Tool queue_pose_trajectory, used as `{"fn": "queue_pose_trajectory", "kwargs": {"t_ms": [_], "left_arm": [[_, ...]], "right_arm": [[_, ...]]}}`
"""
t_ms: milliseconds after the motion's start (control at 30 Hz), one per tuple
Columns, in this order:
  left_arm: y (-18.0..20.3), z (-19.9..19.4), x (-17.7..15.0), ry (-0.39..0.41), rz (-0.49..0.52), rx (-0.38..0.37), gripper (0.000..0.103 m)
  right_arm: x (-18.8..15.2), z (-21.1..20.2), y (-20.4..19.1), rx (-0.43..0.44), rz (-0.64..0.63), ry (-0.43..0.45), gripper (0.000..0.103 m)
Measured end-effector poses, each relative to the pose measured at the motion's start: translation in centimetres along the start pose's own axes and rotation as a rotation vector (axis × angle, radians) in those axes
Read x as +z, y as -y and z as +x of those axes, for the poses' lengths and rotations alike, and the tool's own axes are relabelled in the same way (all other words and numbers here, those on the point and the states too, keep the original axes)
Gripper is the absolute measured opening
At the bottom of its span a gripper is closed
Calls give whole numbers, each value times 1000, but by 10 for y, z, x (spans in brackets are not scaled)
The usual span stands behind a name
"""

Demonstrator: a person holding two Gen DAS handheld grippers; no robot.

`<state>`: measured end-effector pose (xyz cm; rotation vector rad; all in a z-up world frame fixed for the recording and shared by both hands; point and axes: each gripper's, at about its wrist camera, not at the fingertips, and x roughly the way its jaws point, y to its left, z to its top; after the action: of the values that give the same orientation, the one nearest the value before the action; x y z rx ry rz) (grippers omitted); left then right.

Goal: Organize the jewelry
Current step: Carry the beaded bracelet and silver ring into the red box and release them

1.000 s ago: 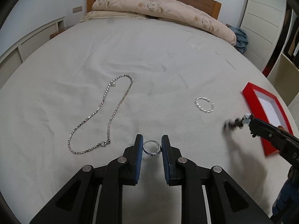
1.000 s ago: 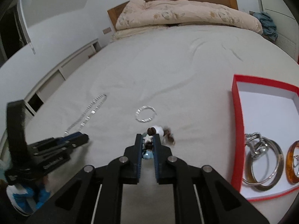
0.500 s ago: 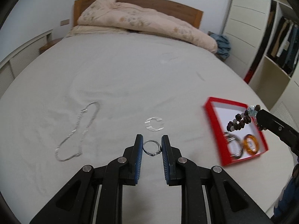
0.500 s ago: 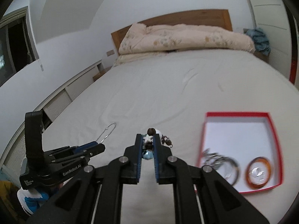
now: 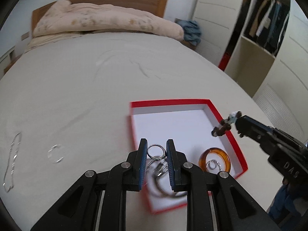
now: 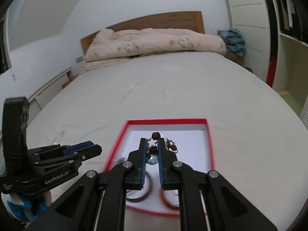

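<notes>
Bedroom, grey bed [image 5: 80, 88] as work surface. Both tongs have travelled from the loose pieces to above the red box [image 5: 169, 103]: left tongs [image 5: 156, 152] narrow on a silver ring [image 5: 154, 150], right tongs [image 6: 152, 150] clamped on a beaded bracelet [image 6: 154, 144]. Release likely next; chain [image 5: 11, 159] and small bangle [image 5: 55, 154] remain near the bed's left edge.

Shallow red-walled, white-floored cardboard box [image 5: 236, 142] lies flat on the bed, holding an amber translucent bangle [image 5: 214, 161] and blurred silver rings, while a thin silver ring [image 5: 155, 151] and a brown-and-white beaded bracelet [image 6: 156, 146] hang pinched above it.
</notes>
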<state>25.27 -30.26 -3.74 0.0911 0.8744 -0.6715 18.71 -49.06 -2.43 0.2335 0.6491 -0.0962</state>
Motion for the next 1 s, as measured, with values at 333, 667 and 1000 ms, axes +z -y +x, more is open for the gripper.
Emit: {"fn": "queue_pose_trajectory", "kwargs": {"t_ms": [333,667,1000], "left_arm": [[13,61,-7,-76,44,51,19],[13,68,-20,-104,59,81,20],[18,38,-14,-69,55,82,33]], "right_arm": [[-30,52,52,-37,67,-83,10],[-47,56,57,-51,79,-126,12],[-45,32,49,-75,60,-129,36]]}}
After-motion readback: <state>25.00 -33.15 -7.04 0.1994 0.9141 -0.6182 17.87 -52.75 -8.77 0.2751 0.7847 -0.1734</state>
